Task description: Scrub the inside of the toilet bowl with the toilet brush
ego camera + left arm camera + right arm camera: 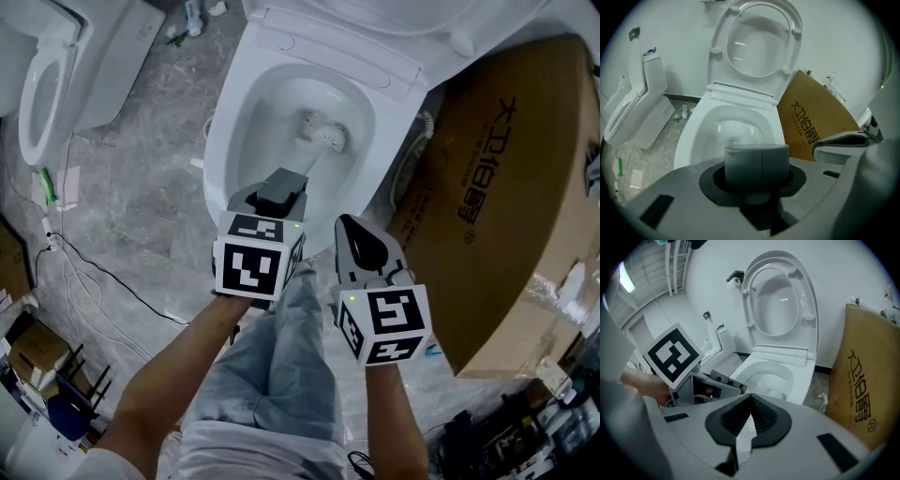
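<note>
The white toilet bowl [281,103] stands open in front of me, its seat and lid [759,37] raised. The toilet brush's head [324,133] lies low inside the bowl near the drain. Its grey handle [757,161] runs back to my left gripper [279,190], which is shut on the handle over the bowl's near rim. My right gripper [352,230] hangs just right of the left one, outside the front rim, jaws shut with nothing between them. In the right gripper view the shut right gripper [749,405] points at the toilet bowl [771,376], with the left gripper's marker cube [672,355] beside it.
A large brown cardboard box [506,187] leans close against the toilet's right side. A second toilet [47,84] stands at the far left on the grey marble floor [141,178]. Cables [84,272] trail at lower left. The person's jeans leg [281,366] is below the grippers.
</note>
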Motion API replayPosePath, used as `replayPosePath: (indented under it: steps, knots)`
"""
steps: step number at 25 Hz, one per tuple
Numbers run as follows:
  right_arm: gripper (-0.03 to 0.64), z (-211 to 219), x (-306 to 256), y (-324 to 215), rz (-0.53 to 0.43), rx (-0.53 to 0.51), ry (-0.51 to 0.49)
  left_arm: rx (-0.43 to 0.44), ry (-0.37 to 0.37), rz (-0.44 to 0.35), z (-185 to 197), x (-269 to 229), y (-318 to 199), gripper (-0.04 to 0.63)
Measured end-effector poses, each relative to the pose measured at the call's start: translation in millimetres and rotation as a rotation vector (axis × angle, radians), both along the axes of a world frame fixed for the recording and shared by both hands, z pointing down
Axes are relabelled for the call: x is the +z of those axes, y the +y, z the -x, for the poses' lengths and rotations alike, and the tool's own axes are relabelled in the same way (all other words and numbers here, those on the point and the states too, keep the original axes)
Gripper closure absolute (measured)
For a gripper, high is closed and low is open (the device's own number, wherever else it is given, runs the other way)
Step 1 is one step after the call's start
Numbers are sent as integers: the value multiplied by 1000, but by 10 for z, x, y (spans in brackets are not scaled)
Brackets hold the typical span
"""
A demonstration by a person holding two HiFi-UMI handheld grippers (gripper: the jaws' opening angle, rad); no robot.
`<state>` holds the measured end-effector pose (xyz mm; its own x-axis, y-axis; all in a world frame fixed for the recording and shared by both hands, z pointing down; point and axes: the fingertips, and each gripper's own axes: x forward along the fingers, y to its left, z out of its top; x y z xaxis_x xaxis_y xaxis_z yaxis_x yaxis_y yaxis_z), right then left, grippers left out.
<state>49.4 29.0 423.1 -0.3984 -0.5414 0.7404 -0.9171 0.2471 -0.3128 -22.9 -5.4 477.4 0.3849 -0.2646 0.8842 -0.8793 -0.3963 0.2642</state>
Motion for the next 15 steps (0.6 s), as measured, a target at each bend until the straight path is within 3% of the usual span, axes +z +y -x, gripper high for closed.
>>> replayPosePath:
  steps: [15]
  knots:
    - [618,-71,113,-108,16,-13,13,31,-43,-41,20,160,-309,439]
